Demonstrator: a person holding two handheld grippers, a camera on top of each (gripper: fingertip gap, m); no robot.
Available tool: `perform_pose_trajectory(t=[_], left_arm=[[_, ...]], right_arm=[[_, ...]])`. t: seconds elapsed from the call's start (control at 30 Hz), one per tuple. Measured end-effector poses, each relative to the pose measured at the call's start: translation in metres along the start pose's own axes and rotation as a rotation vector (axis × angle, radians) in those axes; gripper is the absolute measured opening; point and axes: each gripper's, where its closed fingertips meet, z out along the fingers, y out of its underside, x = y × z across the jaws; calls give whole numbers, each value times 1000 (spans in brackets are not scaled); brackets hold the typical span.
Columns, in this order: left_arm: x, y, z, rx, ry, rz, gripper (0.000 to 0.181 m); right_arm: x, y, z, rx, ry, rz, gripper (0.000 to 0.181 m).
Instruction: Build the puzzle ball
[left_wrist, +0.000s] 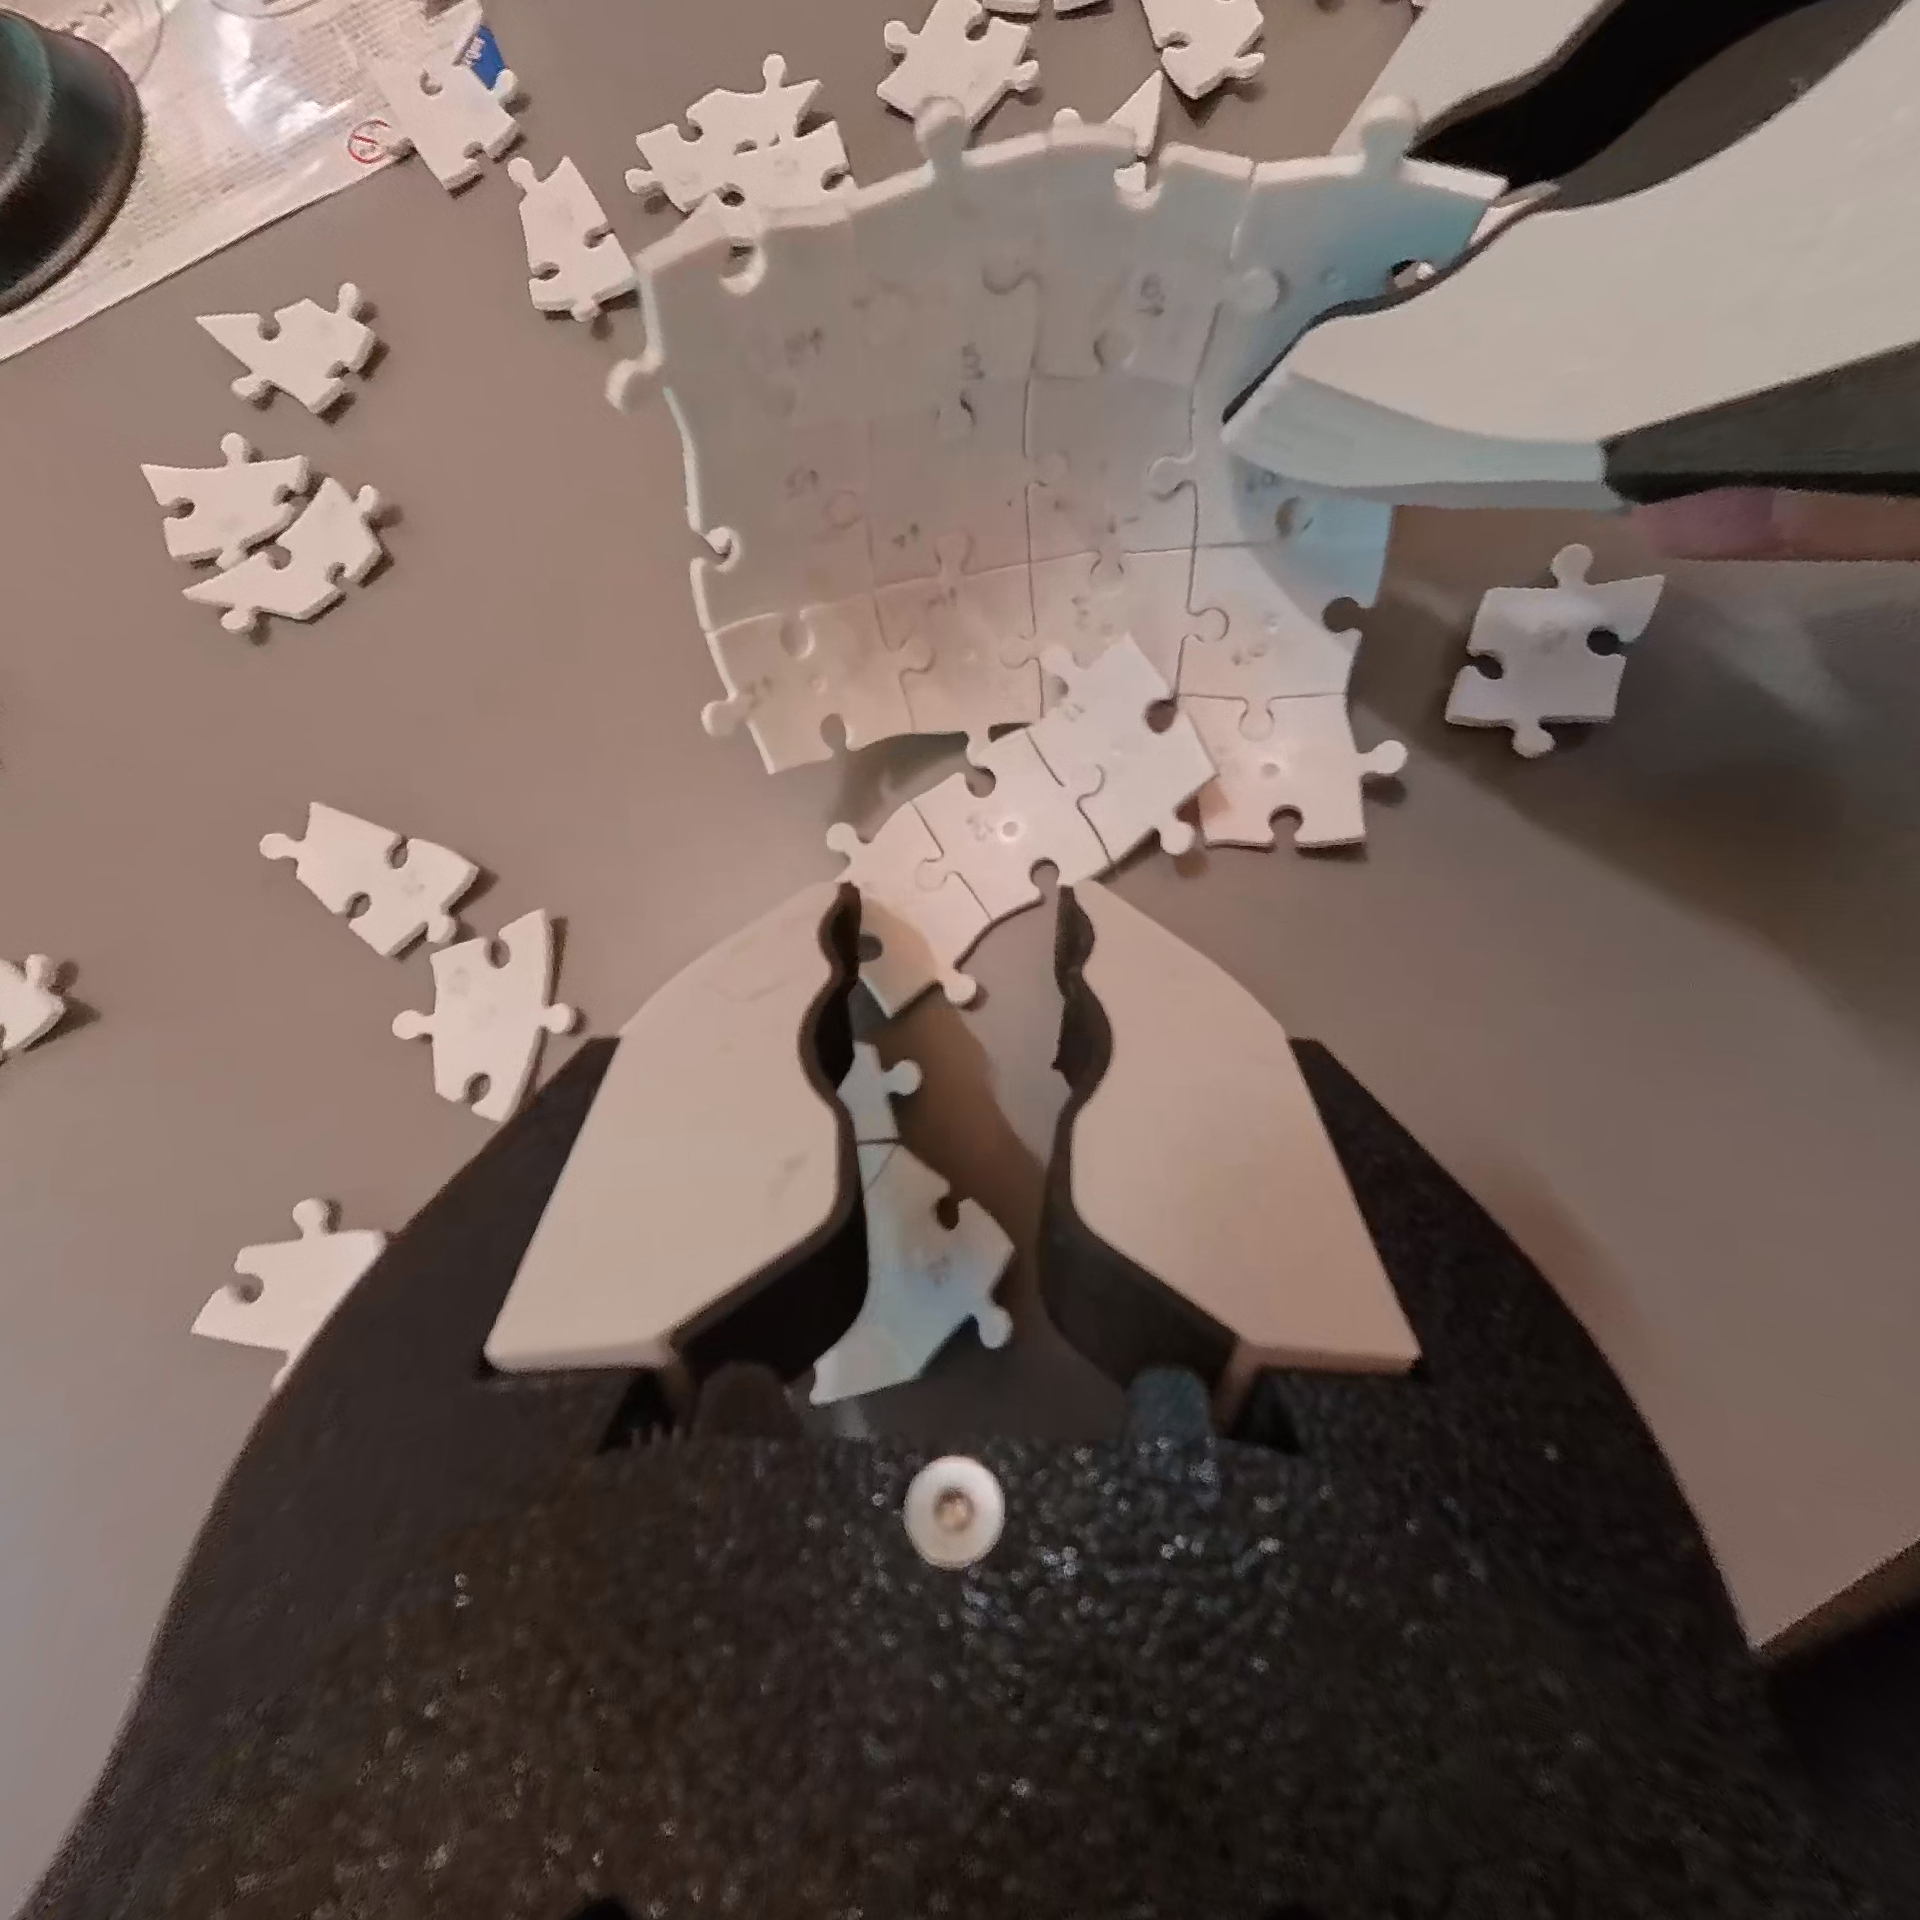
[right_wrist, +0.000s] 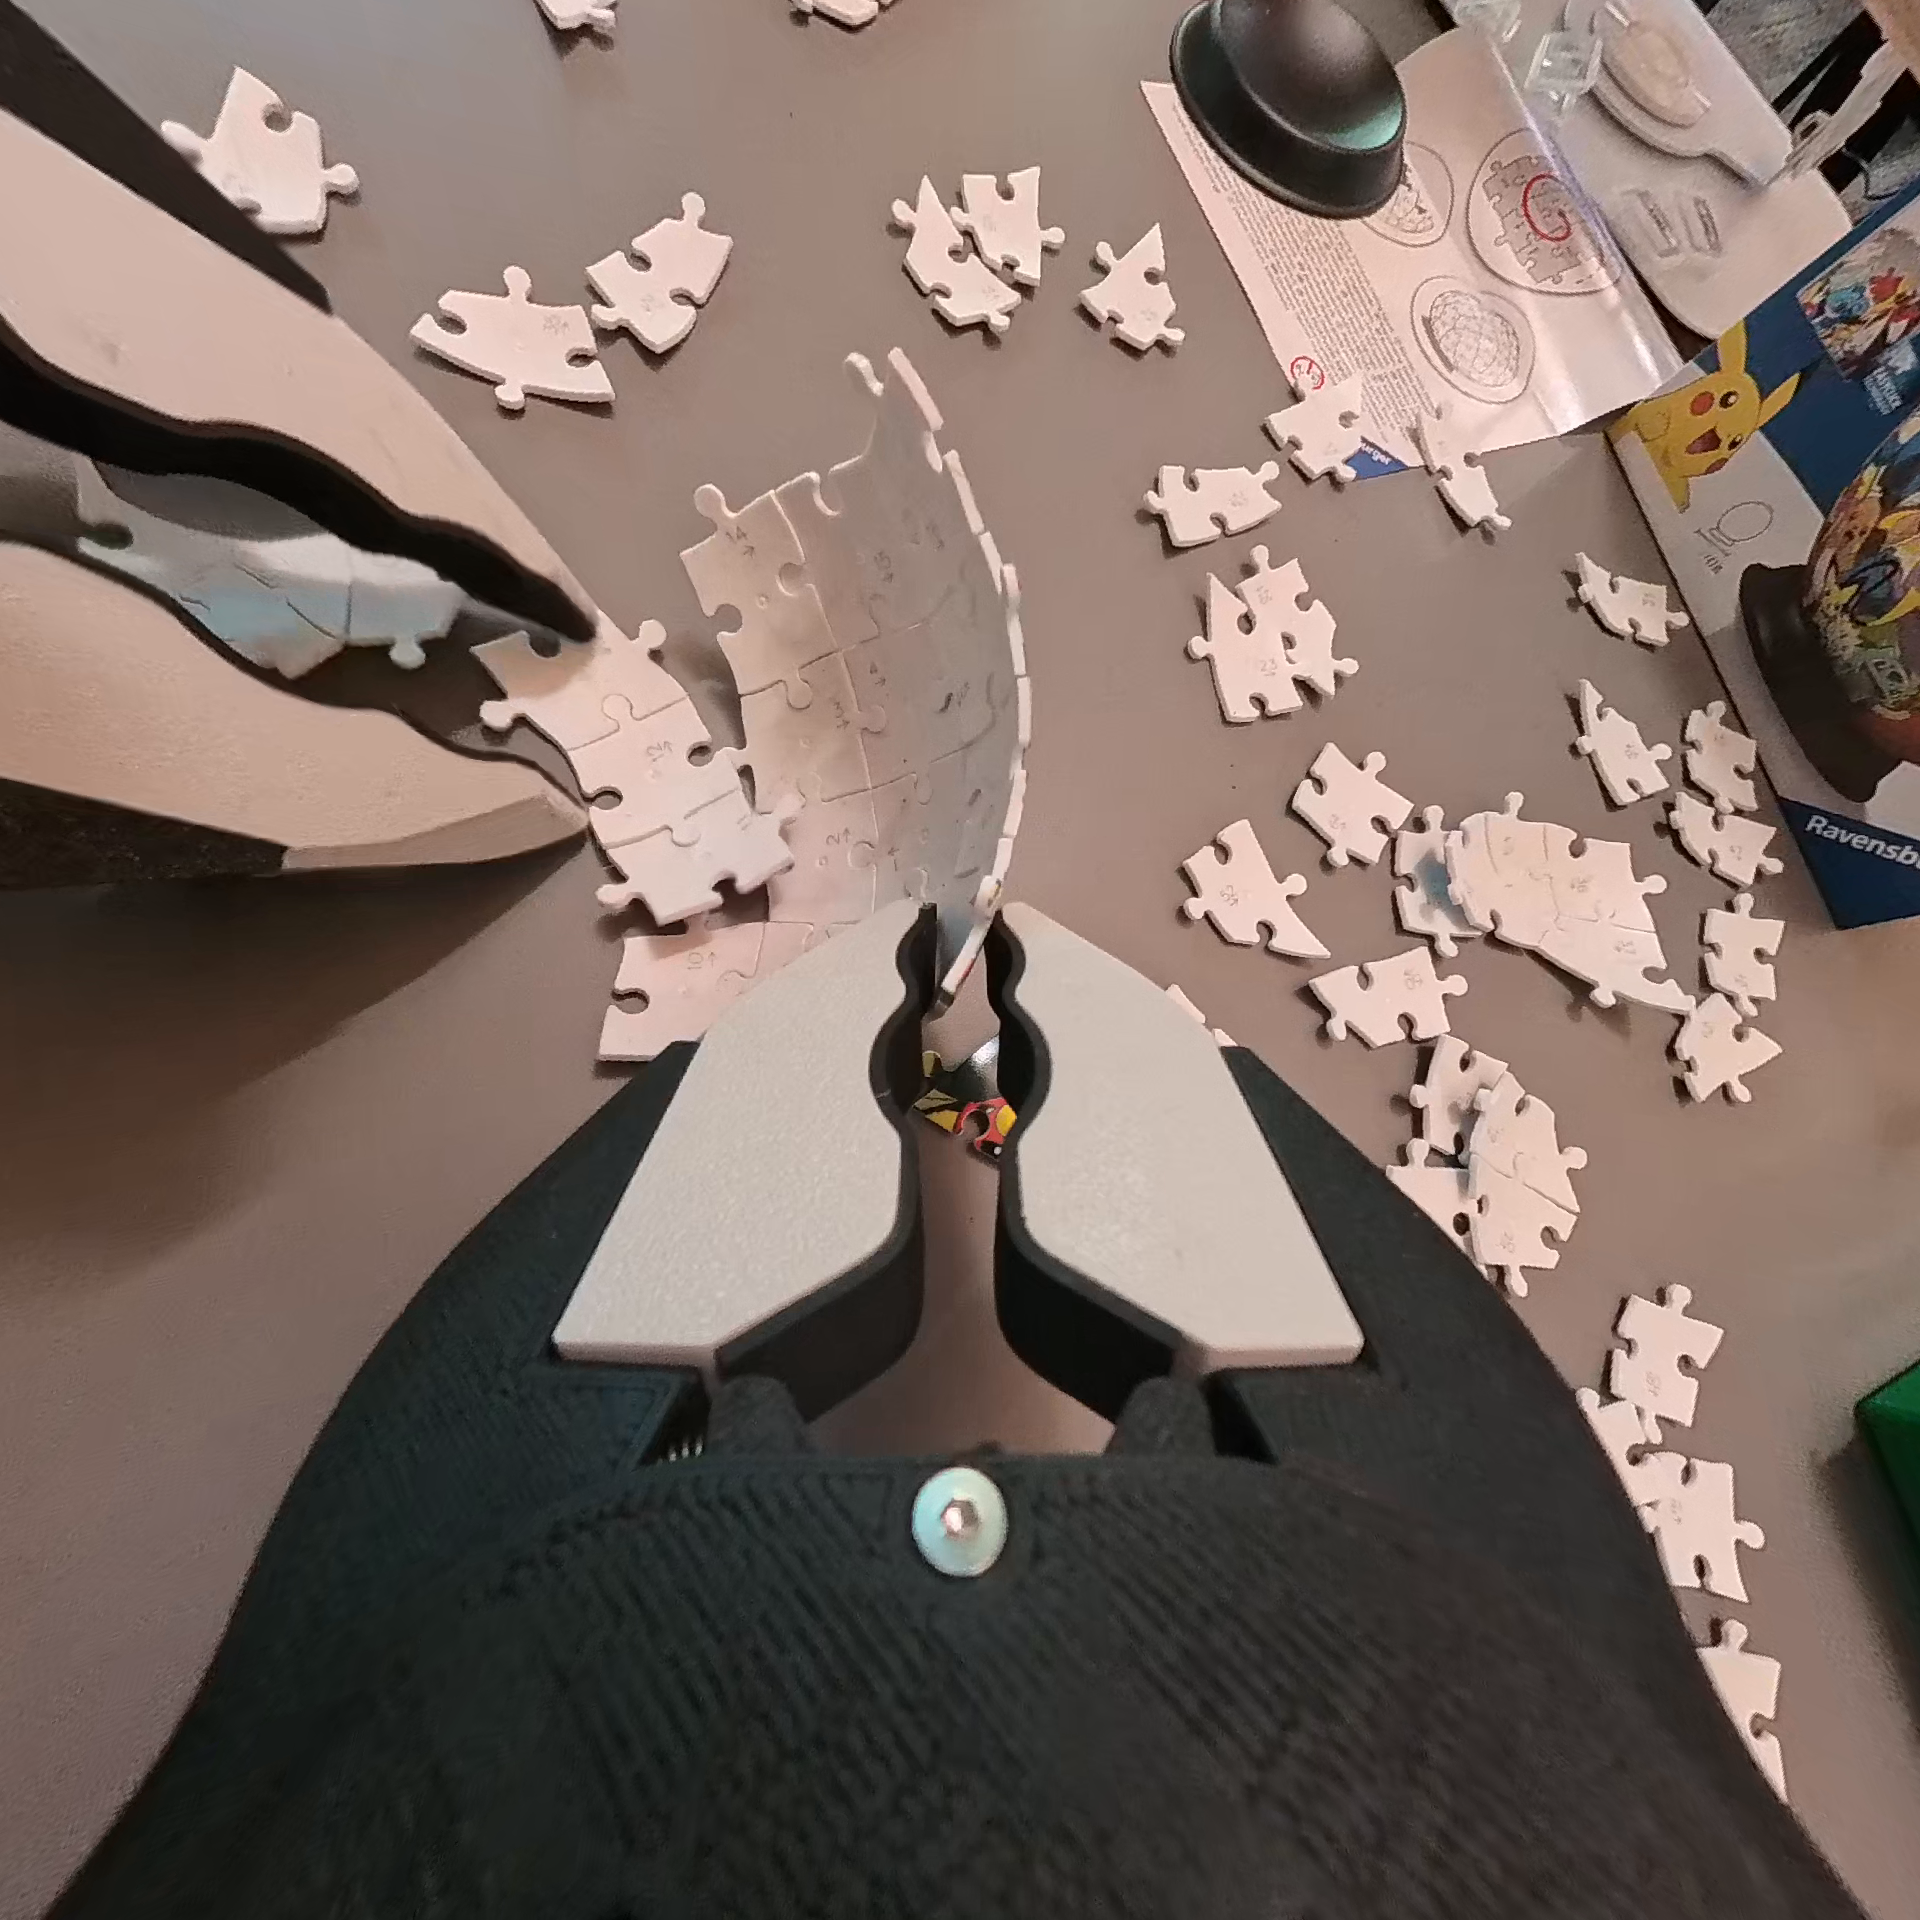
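A curved shell of joined white puzzle pieces (left_wrist: 935, 468) stands on edge on the grey table, its numbered inner side facing my left wrist view; it also shows in the right wrist view (right_wrist: 883, 675). My right gripper (right_wrist: 958, 925) is shut on the shell's edge, and it shows at the upper right of the left wrist view (left_wrist: 1340, 281). My left gripper (left_wrist: 961, 914) is shut on a curved strip of joined pieces (left_wrist: 1039, 821) and holds its far end against the shell's lower edge. The strip (right_wrist: 665, 769) and left gripper (right_wrist: 577, 722) show at the left.
Several loose white pieces (right_wrist: 1268, 644) lie scattered around the shell on the table (right_wrist: 312, 1039). A black stand (right_wrist: 1288, 104) sits on an instruction sheet (right_wrist: 1403, 291) at the back. The puzzle box (right_wrist: 1787, 582) and a green object (right_wrist: 1891, 1423) lie at the right edge. My left tips are about 35 centimetres from the green object (right_wrist: 1891, 1423), my right tips only 30 centimetres.
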Motion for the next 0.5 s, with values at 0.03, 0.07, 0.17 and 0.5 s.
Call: perform_pose_trajectory(t=[0.03, 0.07, 0.17, 0.5], left_arm=[[-3, -2, -1, 8, -11, -15, 36], [-6, -4, -3, 21, -19, -37, 37], [-15, -7, -6, 41, -33, -107, 39], [-21, 5, 4, -15, -4, -239, 45]], right_arm=[[0, 0, 0, -1, 0, 0, 9], [0, 0, 0, -1, 0, 1, 9], [0, 0, 0, -1, -2, 3, 9], [0, 1, 0, 0, -2, 5, 9]])
